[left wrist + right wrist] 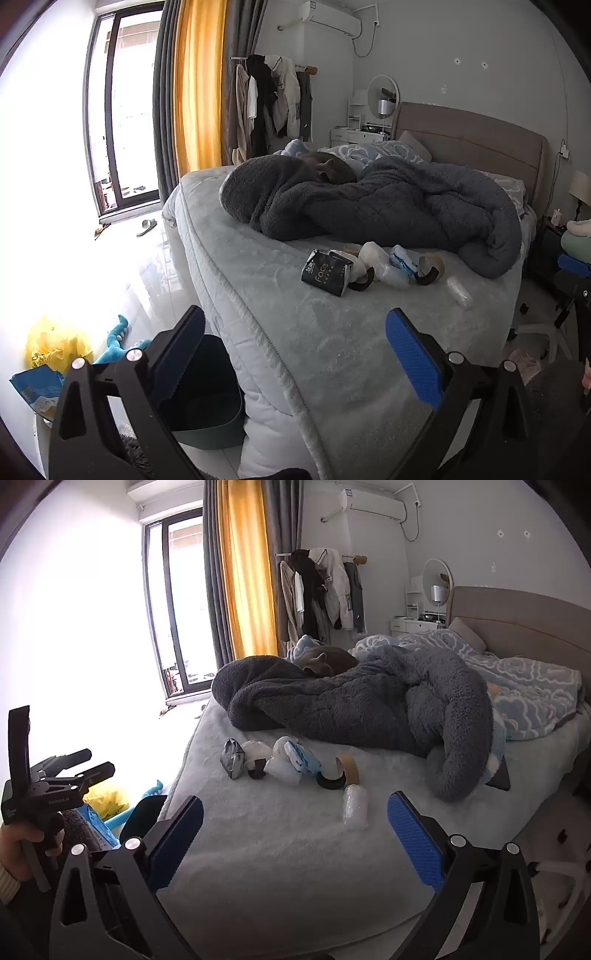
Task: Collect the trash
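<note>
Trash lies in a row on the pale bed: a black "Face" tissue pack, white wads, a blue-white wrapper, tape rolls and a clear plastic roll. The same row shows in the right wrist view: the tissue pack, the wrapper, the tape rolls, the plastic roll. My left gripper is open and empty, over the bed's corner. My right gripper is open and empty, short of the plastic roll. A dark bin stands on the floor beside the bed.
A grey fleece blanket is heaped behind the trash, with a cat lying on it. A yellow bag, a blue toy and a blue packet lie on the floor at left. The left gripper's body shows in the right wrist view.
</note>
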`<move>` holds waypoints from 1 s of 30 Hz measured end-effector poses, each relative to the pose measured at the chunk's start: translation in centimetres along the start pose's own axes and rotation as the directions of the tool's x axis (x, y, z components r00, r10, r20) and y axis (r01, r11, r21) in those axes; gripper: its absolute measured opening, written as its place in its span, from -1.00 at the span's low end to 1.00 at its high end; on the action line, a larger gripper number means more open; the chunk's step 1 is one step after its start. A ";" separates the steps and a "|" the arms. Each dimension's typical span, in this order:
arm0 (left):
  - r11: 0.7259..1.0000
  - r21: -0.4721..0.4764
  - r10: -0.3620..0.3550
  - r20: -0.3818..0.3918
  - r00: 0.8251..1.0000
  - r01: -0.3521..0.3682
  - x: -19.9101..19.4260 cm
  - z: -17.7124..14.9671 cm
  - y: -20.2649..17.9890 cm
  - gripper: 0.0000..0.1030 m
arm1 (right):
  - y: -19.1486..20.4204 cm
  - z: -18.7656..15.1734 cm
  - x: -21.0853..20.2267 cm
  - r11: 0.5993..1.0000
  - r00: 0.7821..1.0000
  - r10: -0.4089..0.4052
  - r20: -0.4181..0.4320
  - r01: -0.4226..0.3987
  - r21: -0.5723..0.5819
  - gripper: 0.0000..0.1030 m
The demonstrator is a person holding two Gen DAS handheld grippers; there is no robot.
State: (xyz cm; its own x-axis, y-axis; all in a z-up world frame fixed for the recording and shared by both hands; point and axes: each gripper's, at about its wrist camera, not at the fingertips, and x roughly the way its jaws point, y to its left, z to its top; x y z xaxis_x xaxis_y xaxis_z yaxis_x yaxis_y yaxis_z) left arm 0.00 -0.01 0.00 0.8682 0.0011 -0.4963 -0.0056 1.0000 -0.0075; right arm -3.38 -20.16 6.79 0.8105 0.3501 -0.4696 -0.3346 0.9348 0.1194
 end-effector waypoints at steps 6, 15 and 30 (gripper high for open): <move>1.000 0.005 0.005 0.001 1.000 -0.005 0.0 0.0 -0.1 0.94 | -0.1 0.0 0.0 1.000 1.000 0.010 0.007 -0.010 0.014 0.95; 1.000 -0.002 0.000 -0.002 1.000 0.000 0.0 0.0 0.0 0.94 | 0.0 0.1 0.0 1.000 1.000 0.009 0.008 -0.010 0.015 0.95; 1.000 -0.002 -0.001 -0.003 1.000 0.001 0.0 0.0 0.0 0.94 | 0.2 0.1 0.0 1.000 1.000 0.009 0.008 -0.010 0.015 0.95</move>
State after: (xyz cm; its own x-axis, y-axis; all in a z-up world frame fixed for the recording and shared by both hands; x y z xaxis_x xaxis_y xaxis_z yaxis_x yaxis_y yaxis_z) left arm 0.02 0.00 -0.01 0.8664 0.0002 -0.4993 -0.0057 0.9999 -0.0093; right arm -3.40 -20.01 6.85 0.8113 0.3594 -0.4612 -0.3353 0.9322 0.1366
